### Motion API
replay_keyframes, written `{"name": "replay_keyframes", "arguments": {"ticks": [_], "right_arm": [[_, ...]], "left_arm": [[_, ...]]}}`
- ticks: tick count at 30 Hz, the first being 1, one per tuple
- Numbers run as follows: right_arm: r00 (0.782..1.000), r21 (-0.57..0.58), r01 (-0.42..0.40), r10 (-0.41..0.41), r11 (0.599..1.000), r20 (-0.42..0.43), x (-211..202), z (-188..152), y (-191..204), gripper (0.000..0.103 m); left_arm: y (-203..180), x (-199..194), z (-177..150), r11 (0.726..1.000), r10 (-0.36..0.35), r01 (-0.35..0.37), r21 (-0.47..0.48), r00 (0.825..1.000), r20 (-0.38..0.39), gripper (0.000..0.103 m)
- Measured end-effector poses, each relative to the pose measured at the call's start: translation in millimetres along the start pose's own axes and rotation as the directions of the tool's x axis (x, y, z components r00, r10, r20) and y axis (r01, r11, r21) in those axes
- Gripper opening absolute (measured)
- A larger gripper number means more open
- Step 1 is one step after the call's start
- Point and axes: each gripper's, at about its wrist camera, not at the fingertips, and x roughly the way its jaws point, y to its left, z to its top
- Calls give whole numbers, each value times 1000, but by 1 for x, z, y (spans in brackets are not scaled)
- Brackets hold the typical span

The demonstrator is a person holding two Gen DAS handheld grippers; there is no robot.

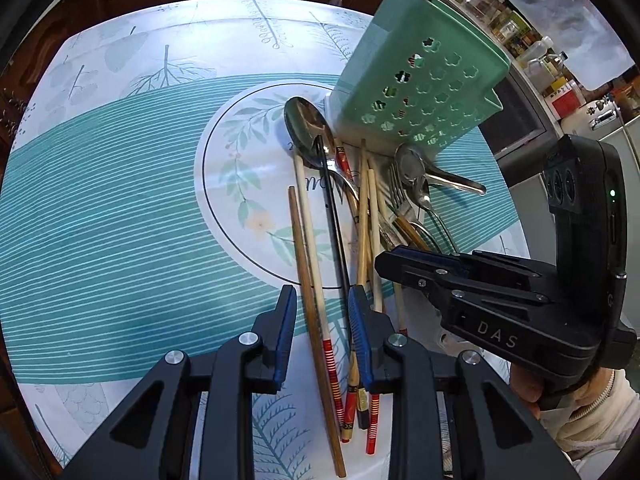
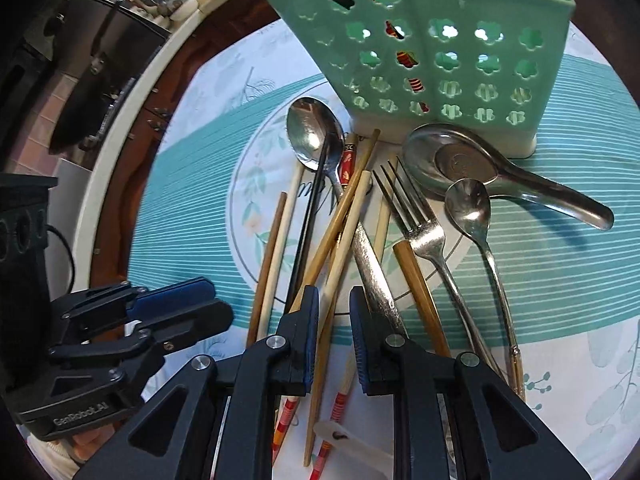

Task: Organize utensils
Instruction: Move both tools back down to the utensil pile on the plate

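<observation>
The left claw (image 1: 322, 312) is standing partly open over the desk (image 1: 120, 220), with 2 chopsticks (image 1: 310, 264) lying between its blue pads, not visibly pinched. The right claw (image 2: 334, 316) is standing narrowly open around 1 pale chopstick (image 2: 340, 256); whether it is gripping, I cannot tell. Ahead of both claws, spoons (image 2: 316, 132) and a fork (image 2: 416, 220) are lying before the green holder (image 2: 432, 40).

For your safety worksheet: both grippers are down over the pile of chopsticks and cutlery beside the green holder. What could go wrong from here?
1. The left gripper straddles several chopsticks at once, so it may lift more than one.
2. The chopsticks cross the big spoon and fork; pulling one could drag or scatter the others.
3. The right gripper works close beside the left; they might collide.
</observation>
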Motion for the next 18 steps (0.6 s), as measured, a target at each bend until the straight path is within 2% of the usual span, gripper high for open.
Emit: {"name": "replay_keyframes", "arguments": {"ticks": [6,12,14,18], "right_arm": [[997,-12,76,-76,997,-9,7,4,11,17],[988,-19,149,-150,989,-25,15,8,22,17],[984,-17,174,-175,985,-24,17,8,25,13],[986,9,165,-164,986,-22,18,9,24,6]], "left_arm": [[15,-4,-1,999,-32,33,-16,999,15,25],[16,-3,2,999,-49,49,6,999,17,25],[16,-3,4,998,-52,51,20,999,15,25],[11,-4,10,997,-57,56,46,998,11,25]]}}
